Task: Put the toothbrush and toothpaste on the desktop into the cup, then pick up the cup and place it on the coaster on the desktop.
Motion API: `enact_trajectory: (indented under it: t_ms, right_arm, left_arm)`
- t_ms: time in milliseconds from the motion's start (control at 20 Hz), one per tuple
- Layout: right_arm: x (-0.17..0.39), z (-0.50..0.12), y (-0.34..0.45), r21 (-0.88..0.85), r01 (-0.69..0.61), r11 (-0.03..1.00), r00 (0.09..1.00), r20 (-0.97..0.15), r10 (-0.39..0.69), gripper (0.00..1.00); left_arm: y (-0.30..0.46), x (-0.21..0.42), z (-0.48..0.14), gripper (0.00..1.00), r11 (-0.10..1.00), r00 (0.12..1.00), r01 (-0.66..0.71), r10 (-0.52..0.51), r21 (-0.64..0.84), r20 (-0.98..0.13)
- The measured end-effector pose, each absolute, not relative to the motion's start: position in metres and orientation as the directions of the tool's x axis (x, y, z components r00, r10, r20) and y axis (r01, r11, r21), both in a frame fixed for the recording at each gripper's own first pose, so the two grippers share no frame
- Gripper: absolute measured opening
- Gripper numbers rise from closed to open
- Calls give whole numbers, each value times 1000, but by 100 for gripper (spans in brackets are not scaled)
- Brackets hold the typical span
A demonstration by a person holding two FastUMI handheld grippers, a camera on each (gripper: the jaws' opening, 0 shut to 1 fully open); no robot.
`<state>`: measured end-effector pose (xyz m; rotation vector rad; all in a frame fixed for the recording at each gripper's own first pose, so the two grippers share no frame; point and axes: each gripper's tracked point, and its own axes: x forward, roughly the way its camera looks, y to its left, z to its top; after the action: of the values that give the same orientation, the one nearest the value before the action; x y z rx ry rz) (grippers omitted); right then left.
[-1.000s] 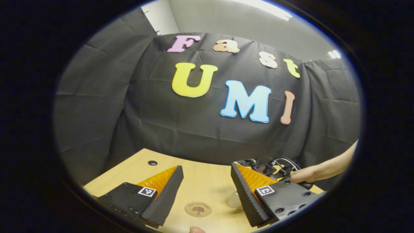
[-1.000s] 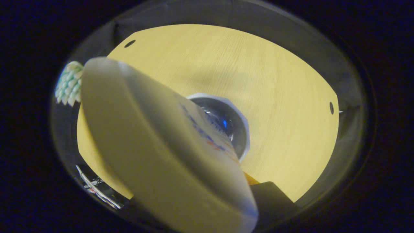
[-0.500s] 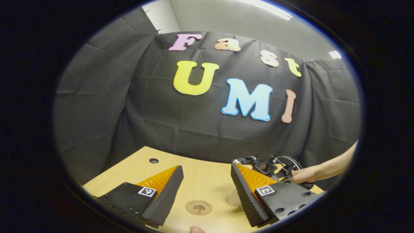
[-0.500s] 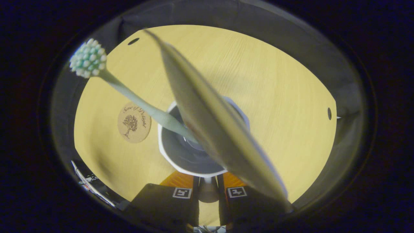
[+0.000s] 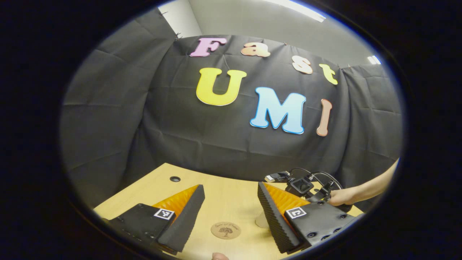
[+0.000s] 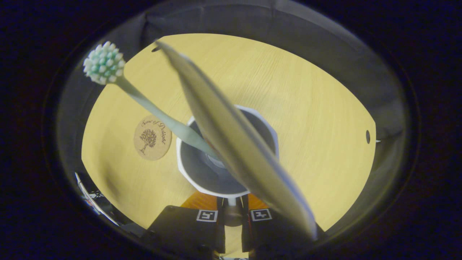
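Observation:
A white, many-sided cup (image 6: 266, 127) stands on the wooden desk, seen from above in the right gripper view. A pale green toothbrush (image 6: 155, 115) leans out of it, bristles up and to the left. The toothpaste tube (image 6: 231, 137) also stands in the cup, its flat end close to the camera. My right gripper (image 6: 232, 208) is shut on a grey part of the cup's near side. A round cork coaster (image 6: 152, 137) lies just left of the cup. In the left gripper view, my left gripper (image 5: 230, 186) hangs open over the desk with the coaster (image 5: 226, 230) beyond it. The cup (image 5: 260, 221) is half hidden behind its right finger.
A person's hand (image 5: 343, 196) holds the right gripper (image 5: 299, 186) at the desk's right. The desk (image 6: 306, 108) has small cable holes (image 5: 175, 178) (image 6: 367, 136) near its edges. Black cloth walls close the booth behind the desk.
A second ago the toothpaste was right in front of the right camera; it now stands in the cup, and the right fingers have closed at the cup's side. The left gripper barely moved.

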<state>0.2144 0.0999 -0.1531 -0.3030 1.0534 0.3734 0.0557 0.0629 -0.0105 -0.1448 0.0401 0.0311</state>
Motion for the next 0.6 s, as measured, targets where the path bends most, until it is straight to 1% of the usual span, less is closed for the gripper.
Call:
enact_trajectory:
  t_ms: [150, 200, 400, 450, 500, 600]
  right_arm:
    - [212, -151, 101, -72, -452, 889, 447, -881, 156, 20]
    - [209, -148, 103, -66, -455, 888, 448, -879, 164, 14]
    - [196, -135, 115, -51, -482, 874, 446, -873, 195, 14]
    - [193, -134, 118, -54, -492, 869, 446, -873, 199, 14]
    - [190, -133, 122, -56, -501, 863, 444, -873, 202, 14]
    - [185, -132, 133, -53, -519, 853, 441, -872, 213, 14]
  left_arm:
    - [70, 55, -11, 96, 988, 998, -47, 42, -148, -41]
    - [71, 54, -11, 96, 987, 998, -50, 45, -151, -39]
    - [76, 47, -10, 96, 985, 998, -58, 53, -161, -35]
    - [78, 46, -11, 94, 985, 998, -62, 57, -164, -35]
    - [80, 43, -12, 96, 984, 997, -67, 61, -165, -38]
    - [83, 36, -16, 96, 984, 997, -75, 68, -159, -46]
